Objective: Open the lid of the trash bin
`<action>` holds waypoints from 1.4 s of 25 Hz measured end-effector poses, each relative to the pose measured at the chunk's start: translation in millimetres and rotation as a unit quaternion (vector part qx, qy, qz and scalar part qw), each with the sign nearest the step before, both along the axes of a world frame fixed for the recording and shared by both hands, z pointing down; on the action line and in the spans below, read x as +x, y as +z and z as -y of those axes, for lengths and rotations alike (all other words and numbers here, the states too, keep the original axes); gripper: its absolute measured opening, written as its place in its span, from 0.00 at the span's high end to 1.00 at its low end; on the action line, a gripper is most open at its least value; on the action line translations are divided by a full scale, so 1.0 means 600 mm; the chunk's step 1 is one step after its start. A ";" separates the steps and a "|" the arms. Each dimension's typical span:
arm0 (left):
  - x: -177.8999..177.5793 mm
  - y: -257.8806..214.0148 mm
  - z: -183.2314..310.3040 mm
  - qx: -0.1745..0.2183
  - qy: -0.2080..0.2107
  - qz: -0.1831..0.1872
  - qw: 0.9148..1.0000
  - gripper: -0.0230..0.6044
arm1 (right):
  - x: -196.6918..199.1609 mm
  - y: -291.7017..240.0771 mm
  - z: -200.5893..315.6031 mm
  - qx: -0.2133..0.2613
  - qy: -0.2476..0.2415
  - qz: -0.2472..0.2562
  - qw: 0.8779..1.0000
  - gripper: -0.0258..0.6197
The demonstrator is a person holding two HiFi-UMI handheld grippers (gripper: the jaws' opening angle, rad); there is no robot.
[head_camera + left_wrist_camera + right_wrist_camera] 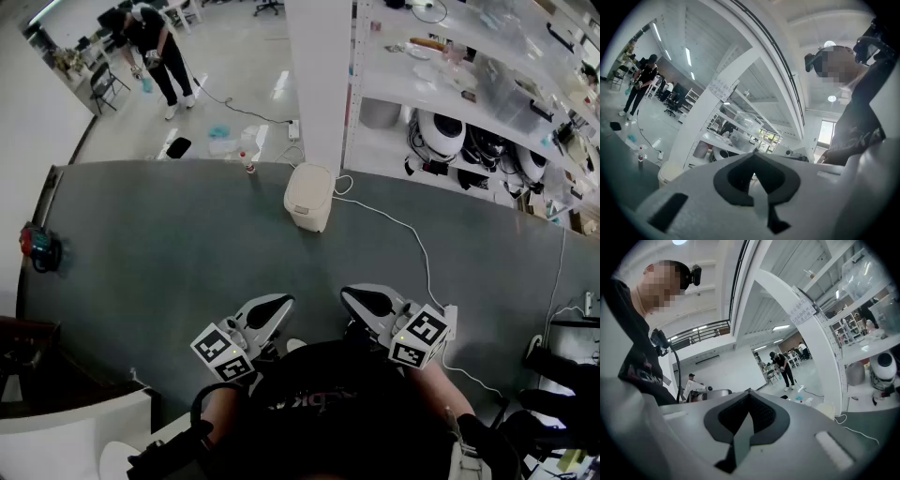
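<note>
Trash bin [308, 197]: small, cream, upright at the far edge of the grey mat [169, 253], a little right of that edge's middle. Its lid [310, 181] is down. It stands at the foot of a white pillar [319, 84]. Also seen low left in the left gripper view [665, 172] and right of centre in the right gripper view [828, 409].

A white cable [412, 234] loops just beside the bin's right side and trails across the mat toward the near right corner. A small bottle [249, 165] sits at the far edge, left of the bin. A red and teal object [37, 246] lies at the mat's left edge, well apart from the bin.

Left hand-held gripper [272, 305], near edge: jaws pressed together, nothing between them, tips meeting [754, 153]. Right hand-held gripper [361, 298], just beside it: jaws likewise together and empty [749, 393]. Both are well apart from the bin.

Shelving [469, 84] stands right of the pillar. A person [155, 47] stands far off on the floor.
</note>
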State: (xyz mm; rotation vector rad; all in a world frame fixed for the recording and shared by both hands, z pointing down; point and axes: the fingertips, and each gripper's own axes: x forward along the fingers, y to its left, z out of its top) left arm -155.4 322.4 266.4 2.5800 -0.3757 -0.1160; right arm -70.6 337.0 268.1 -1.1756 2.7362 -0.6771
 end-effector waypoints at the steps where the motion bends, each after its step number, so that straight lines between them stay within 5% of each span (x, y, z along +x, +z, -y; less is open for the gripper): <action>1: -0.001 0.000 -0.001 0.000 0.001 0.000 1.000 0.97 | -0.001 -0.001 -0.001 0.000 0.001 0.000 1.000 0.95; 21: -0.006 0.022 0.013 -0.014 -0.003 0.009 1.000 0.97 | -0.008 -0.001 0.023 -0.002 -0.010 0.009 1.000 0.95; 35: 0.116 0.036 0.062 -0.023 0.006 0.009 1.000 0.97 | 0.103 0.009 0.088 -0.010 -0.019 0.030 0.999 0.95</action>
